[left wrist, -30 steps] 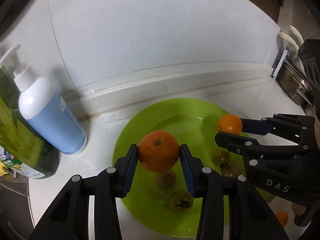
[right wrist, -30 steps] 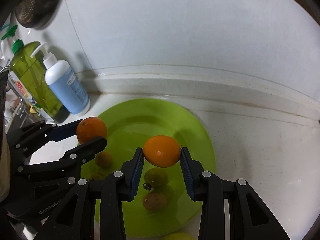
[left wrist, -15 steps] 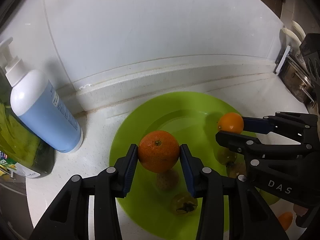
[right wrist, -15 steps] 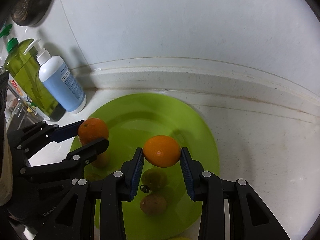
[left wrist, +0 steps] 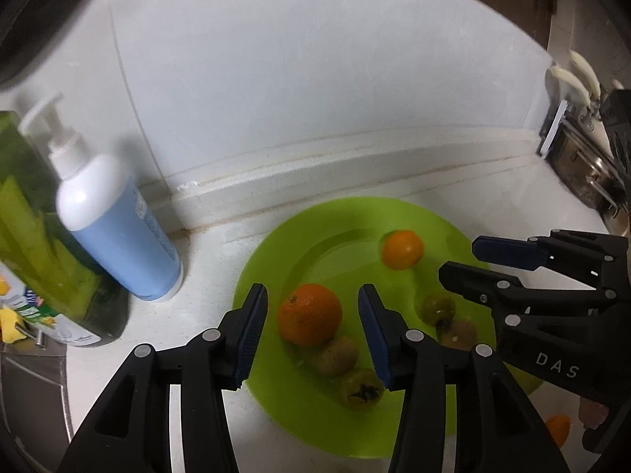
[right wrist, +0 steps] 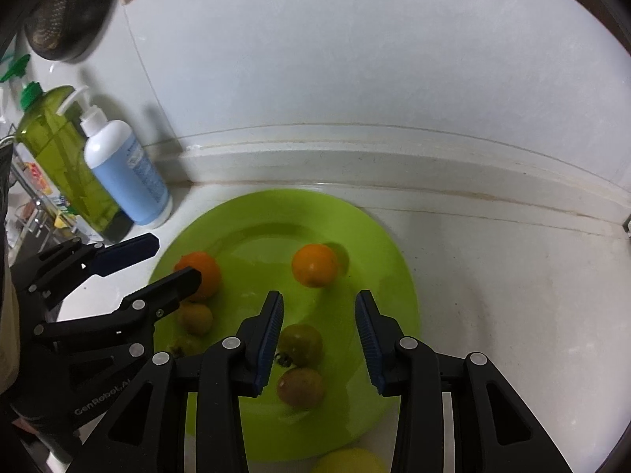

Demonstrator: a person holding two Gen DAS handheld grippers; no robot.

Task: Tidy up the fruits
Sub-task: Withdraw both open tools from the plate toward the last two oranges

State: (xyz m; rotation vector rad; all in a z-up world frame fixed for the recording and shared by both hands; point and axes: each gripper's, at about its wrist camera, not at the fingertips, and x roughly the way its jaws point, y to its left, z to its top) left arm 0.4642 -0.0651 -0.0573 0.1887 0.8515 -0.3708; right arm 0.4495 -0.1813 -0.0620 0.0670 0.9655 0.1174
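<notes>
White counter [left wrist: 205, 260] is carrying a green plate [left wrist: 276, 268] near its back edge. Left gripper [left wrist: 311, 331] is hanging wide open, empty, around a large orange [left wrist: 309, 314] sitting at the plate's left edge.

From the right wrist, the right gripper [right wrist: 319, 339] is gaping empty above the plate; a small orange [right wrist: 313, 265] is lying near its centre.
</notes>
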